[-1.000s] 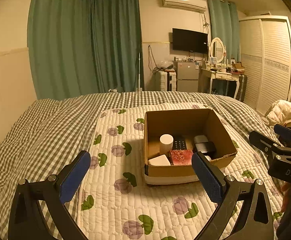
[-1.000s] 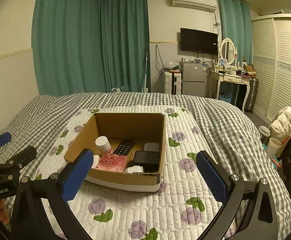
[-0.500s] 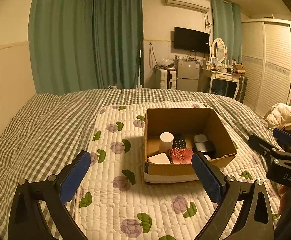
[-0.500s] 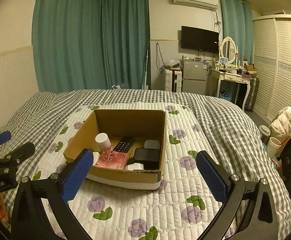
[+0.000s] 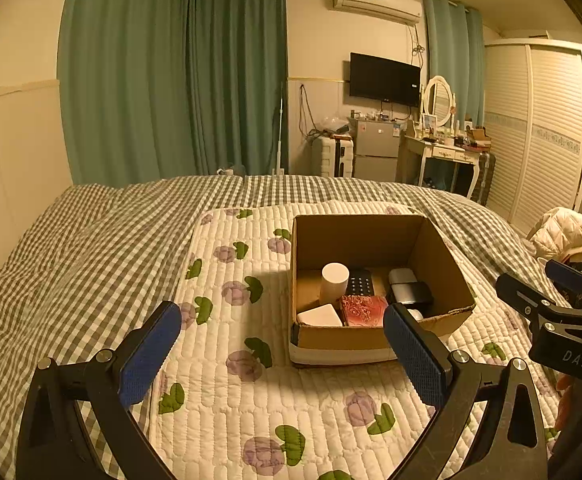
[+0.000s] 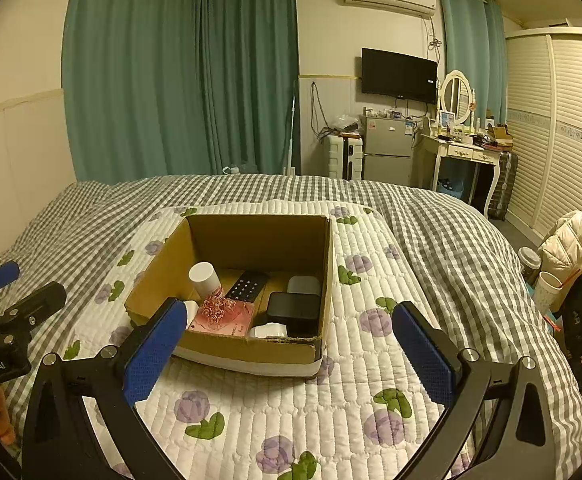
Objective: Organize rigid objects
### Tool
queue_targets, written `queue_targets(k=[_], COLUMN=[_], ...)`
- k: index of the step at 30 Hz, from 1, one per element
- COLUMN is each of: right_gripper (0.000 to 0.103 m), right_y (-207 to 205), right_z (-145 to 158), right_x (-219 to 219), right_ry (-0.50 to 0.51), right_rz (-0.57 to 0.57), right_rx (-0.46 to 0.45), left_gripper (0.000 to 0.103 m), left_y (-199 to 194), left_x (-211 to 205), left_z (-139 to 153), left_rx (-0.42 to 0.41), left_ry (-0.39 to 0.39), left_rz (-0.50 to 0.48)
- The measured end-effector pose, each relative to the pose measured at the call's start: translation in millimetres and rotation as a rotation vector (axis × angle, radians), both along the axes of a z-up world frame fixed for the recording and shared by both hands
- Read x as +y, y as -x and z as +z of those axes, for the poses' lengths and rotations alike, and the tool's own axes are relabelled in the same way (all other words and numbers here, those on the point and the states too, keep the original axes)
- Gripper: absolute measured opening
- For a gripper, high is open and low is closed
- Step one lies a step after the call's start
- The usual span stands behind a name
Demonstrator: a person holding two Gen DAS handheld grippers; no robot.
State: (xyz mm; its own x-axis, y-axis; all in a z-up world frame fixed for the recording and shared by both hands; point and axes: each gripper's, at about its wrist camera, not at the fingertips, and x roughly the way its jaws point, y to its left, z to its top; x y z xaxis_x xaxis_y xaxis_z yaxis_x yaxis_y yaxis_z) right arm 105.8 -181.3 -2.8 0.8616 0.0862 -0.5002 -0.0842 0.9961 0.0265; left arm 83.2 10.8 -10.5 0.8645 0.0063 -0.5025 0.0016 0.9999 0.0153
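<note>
Both grippers, left gripper (image 5: 282,356) and right gripper (image 6: 287,352), are hovering wide open and holding nothing. At 12 o'clock, one cardboard box (image 6: 251,350) is resting on the quilt (image 6: 331,412), containing one white cylinder (image 6: 204,279), one black remote (image 6: 247,286), one pink packet (image 6: 227,318) and roughly four further items. Packed contents are risking collision: a descending finger could snag neighbouring objects or the box wall.

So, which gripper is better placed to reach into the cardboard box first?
Probably the right gripper: open, with the cardboard box almost centred between its fingers. The left gripper, also open, has it off to its right.
</note>
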Motion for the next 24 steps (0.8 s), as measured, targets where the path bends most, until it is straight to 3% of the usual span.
queue_targets(k=[24], right_gripper=[0.103], right_y=[-2.8], right_z=[-6.1], right_x=[0.3], right_ry=[0.016], right_rz=[0.000], right_rx=[0.038], left_gripper=[0.103], left_y=[1.6], left_x=[0.3], left_z=[-0.1], left_rx=[-0.003], left_ry=[-0.014], left_rz=[0.003])
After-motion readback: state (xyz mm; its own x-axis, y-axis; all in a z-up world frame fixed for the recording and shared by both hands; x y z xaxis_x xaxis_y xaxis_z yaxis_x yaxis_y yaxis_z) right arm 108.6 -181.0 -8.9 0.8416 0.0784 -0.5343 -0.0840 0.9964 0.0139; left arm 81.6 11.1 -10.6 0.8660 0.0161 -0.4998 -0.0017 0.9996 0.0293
